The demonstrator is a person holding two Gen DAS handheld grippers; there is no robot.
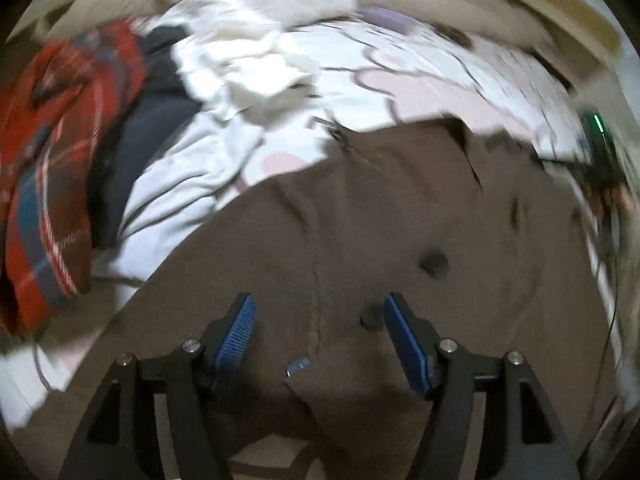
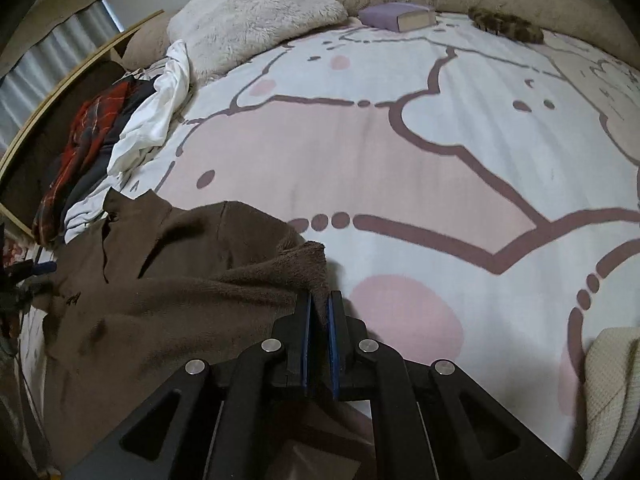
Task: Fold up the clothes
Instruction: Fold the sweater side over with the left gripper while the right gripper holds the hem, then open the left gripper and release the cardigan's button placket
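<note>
Brown garment [image 2: 160,280] spread at the bed's [image 2: 440,160] near left edge: right gripper [image 2: 319,312] clamped on one corner, left gripper [image 1: 320,332] hovering spread above it, likely mid-fold; next, carry the corner across.

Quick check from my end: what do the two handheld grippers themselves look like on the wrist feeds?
Both look alike. The left gripper has two black fingers lined with ribbed blue pads, on black linkage arms with triangular cut-outs and round silver pivot bolts. The right gripper shows the same black frame, blue pads and silver bolts. No cables, labels or sleeves are visible on either.
</note>
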